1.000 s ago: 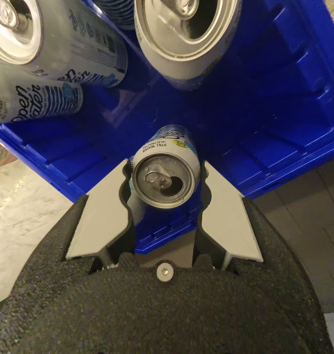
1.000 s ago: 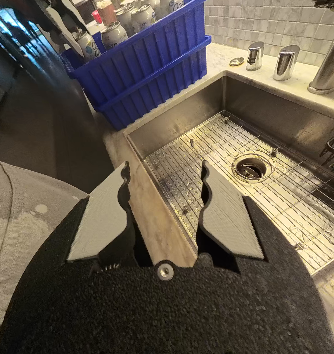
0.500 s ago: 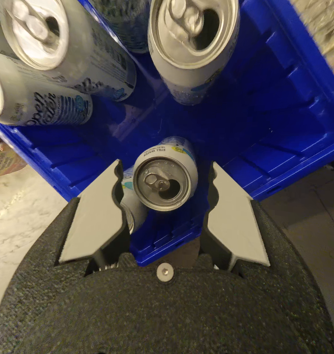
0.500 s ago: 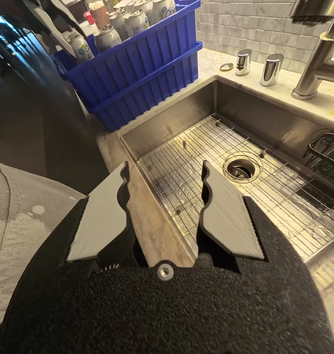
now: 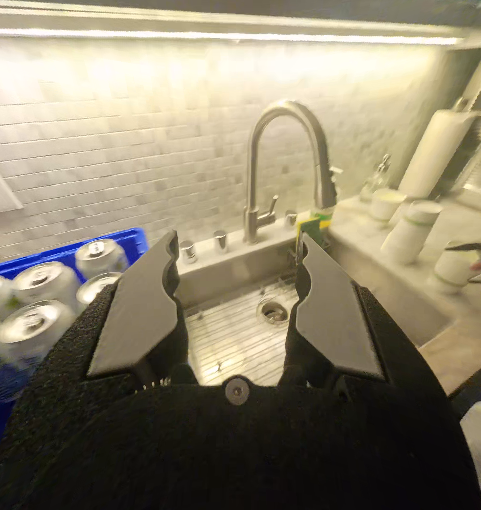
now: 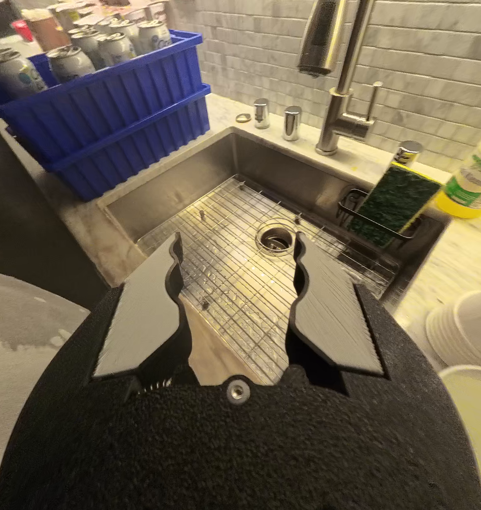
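My left gripper [image 5: 238, 242] is open and empty, raised above the steel sink [image 5: 233, 276], which shows between its fingers. A blue bin [image 5: 123, 242] with several opened silver cans [image 5: 44, 278] stands at its lower left. My right gripper [image 6: 238, 240] is open and empty over the sink's front edge, above the wire grid [image 6: 233, 265] and near the drain [image 6: 273, 240]. In the right wrist view the blue bin [image 6: 117, 110] sits stacked on a second blue bin left of the sink, with the cans [image 6: 71, 63] upright in it.
A tall curved faucet [image 5: 286, 165] stands behind the sink; it also shows in the right wrist view [image 6: 341, 82]. A green sponge [image 6: 391, 204] sits in a black caddy at the sink's right wall. White cups [image 5: 410, 234] and a paper towel roll [image 5: 438, 149] crowd the right counter. White bowls [image 6: 460, 331] are stacked at the right.
My left gripper let go of the can in the bin, opened, lifted and swung right to face the sink. My right gripper moved right along the sink's front edge.
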`<state>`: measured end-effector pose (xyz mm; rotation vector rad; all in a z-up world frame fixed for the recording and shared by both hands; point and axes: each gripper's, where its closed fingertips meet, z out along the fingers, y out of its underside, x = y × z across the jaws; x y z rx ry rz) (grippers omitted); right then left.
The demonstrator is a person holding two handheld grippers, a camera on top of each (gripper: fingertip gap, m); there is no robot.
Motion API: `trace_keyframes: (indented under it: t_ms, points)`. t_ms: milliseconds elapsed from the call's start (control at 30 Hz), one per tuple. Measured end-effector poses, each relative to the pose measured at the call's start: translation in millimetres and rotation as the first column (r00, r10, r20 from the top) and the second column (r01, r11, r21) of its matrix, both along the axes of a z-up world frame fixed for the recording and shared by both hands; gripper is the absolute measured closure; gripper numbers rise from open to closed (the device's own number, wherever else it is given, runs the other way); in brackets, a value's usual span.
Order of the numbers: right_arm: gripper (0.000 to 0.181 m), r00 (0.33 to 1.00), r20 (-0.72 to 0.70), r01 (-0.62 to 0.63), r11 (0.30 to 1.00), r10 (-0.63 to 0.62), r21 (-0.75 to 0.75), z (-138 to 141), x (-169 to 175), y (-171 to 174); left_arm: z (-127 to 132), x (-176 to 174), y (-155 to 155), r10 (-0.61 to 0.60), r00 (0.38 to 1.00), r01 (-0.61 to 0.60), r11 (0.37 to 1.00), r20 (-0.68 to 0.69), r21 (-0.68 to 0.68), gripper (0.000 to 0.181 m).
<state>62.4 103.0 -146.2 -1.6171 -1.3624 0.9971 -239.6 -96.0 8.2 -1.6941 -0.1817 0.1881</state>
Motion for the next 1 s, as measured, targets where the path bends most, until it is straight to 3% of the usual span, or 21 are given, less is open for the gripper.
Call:
trace_keyframes:
  t_ms: [200,400,567,767,1000]
  points:
    - [0.101,0.979,-0.043,0.198,0.979,-0.197,0.036,-1,42,32,-41,89,54,-0.016,0.995,0.006,0.994,0.094,0.112,0.100]
    - [0.089,0.905,-0.065,0.425,0.901,-0.421,0.083,-13,102,70,-98,159,95,-0.035,0.984,0.022,0.997,0.175,0.080,0.096]
    - [0.074,0.829,-0.035,0.559,0.825,-0.558,0.083,-46,151,101,-150,211,119,-0.109,0.966,0.117,0.993,0.236,-0.018,0.092]
    - [0.065,0.820,-0.002,0.570,0.817,-0.572,0.085,-87,163,135,-145,253,142,-0.222,0.942,0.231,0.973,0.252,-0.008,0.094]
    - [0.064,0.842,-0.007,0.538,0.839,-0.539,0.077,-111,139,160,-141,260,149,-0.209,0.954,0.222,0.974,0.213,-0.040,0.094]
